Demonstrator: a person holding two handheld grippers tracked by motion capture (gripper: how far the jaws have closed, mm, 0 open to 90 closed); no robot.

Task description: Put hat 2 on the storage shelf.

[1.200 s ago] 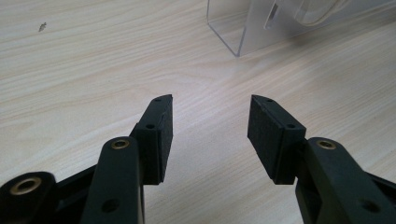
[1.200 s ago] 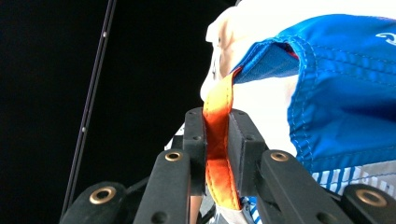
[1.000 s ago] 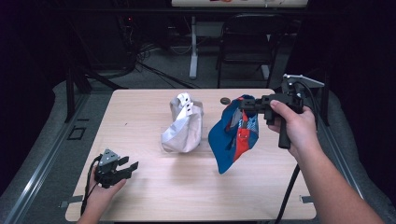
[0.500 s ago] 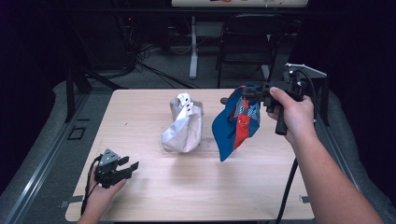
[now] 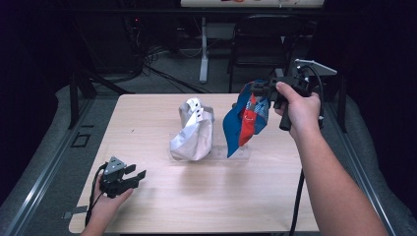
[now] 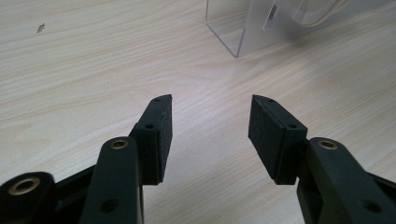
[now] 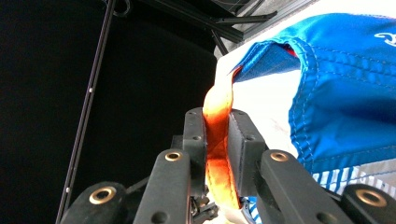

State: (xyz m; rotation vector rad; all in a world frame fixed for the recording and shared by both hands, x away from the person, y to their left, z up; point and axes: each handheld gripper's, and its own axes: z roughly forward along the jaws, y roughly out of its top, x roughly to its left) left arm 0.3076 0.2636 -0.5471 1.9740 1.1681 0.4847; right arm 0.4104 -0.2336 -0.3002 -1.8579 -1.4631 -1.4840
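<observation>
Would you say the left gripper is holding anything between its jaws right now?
No, the left gripper has its jaws standing apart, with bare wooden table showing between the pads.

Blue bag (image 5: 246,118) — thin shiny fabric, blue with a red panel and white print, stitched hems. It hangs limp and crumpled in the air over the far right part of the table, its lower tip drooping to a point near the tabletop. Orange strap (image 7: 218,140) — a narrow webbing band at the bag's top edge, pinched flat and running upright.
</observation>
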